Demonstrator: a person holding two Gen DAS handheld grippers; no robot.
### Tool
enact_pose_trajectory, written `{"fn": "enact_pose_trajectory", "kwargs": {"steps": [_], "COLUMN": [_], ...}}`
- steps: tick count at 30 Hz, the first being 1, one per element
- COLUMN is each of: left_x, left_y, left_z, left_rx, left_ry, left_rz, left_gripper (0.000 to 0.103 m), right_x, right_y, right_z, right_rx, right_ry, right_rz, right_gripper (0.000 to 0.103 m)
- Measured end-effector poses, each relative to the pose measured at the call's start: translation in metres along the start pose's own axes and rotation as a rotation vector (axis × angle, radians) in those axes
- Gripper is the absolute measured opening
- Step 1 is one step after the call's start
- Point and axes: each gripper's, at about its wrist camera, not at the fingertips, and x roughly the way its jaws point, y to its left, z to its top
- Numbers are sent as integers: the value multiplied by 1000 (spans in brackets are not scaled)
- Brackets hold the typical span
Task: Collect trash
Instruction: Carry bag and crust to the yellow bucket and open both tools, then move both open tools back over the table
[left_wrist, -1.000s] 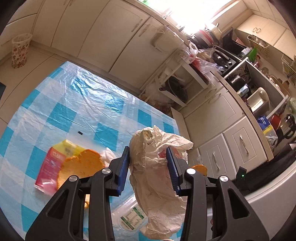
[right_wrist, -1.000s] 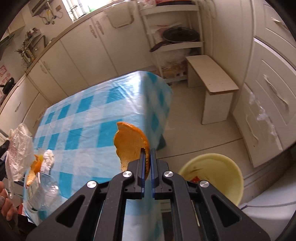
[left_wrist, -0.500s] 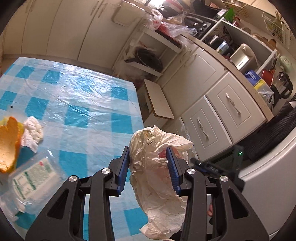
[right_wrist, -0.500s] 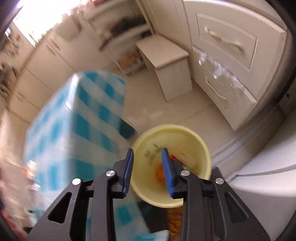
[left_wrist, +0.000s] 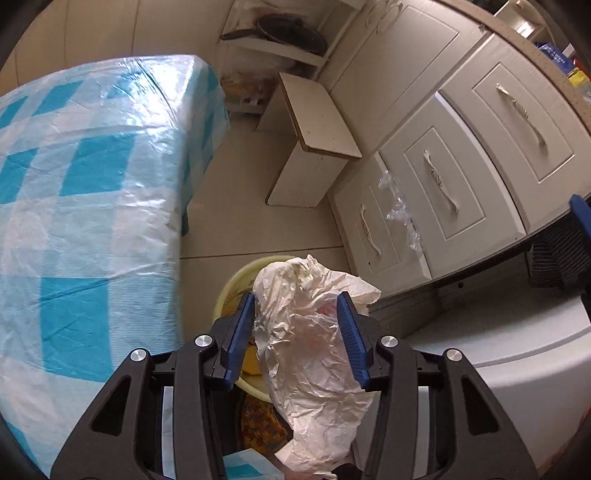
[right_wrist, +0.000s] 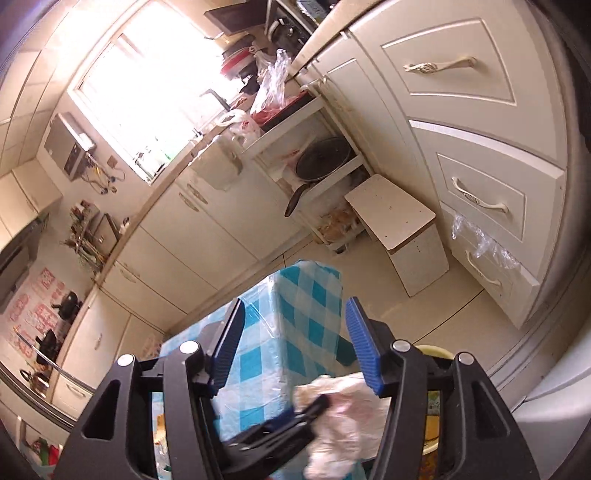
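Note:
My left gripper (left_wrist: 295, 328) is shut on a crumpled white plastic bag (left_wrist: 314, 354) and holds it right above the yellow bucket (left_wrist: 236, 284) on the floor beside the table. Most of the bucket is hidden behind the bag and fingers. My right gripper (right_wrist: 295, 347) is open and empty, raised above the table corner. In the right wrist view the bag (right_wrist: 340, 417) and the left gripper (right_wrist: 280, 428) show low between my fingers, with the bucket's rim (right_wrist: 432, 349) behind the right finger.
The table with a blue-and-white checked plastic cloth (left_wrist: 81, 206) is on the left. A low white stool (left_wrist: 314, 136) stands on the floor near the white drawers (left_wrist: 443, 177). A shelf holds a black pan (right_wrist: 321, 158). A white appliance (left_wrist: 509, 373) is at right.
My left gripper has swung the bag off the table to over the bucket. My right gripper dropped the orange peel into the bucket, opened, and lifted away.

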Motion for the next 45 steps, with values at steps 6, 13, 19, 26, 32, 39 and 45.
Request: {"fn": "enact_pose_trajectory", "kwargs": {"steps": [6,13,19,26,32,39,45], "left_x": [8,-65,-158,-239,-289,-290,-296], "left_y": [-4,26,99,208,305,369,393], "left_z": [1,-11,-30,-33,-33,-43,-49], "left_rx": [11,78,76,4,-222,-436,-507], "left_ry": [28,-72,-234,-326,-407,-381,-385], "left_rz": [8,39,153,219,250,255,249], "left_gripper": [53,69,80,83,84,84,84], "right_x": [-3,7,44,94,139,195,231], "right_y": [5,29,66,127,174,230,253], "right_z": [1,-10,-30,-75,-121,-190,-229], "right_rx": [27,-35,-89,-231,-365,-592,-708], "right_ry": [2,29,118,256,381,494,570], "right_rz": [39,53,84,106,89,9,-35], "right_gripper": [55,59,61,61,61,61,54]}}
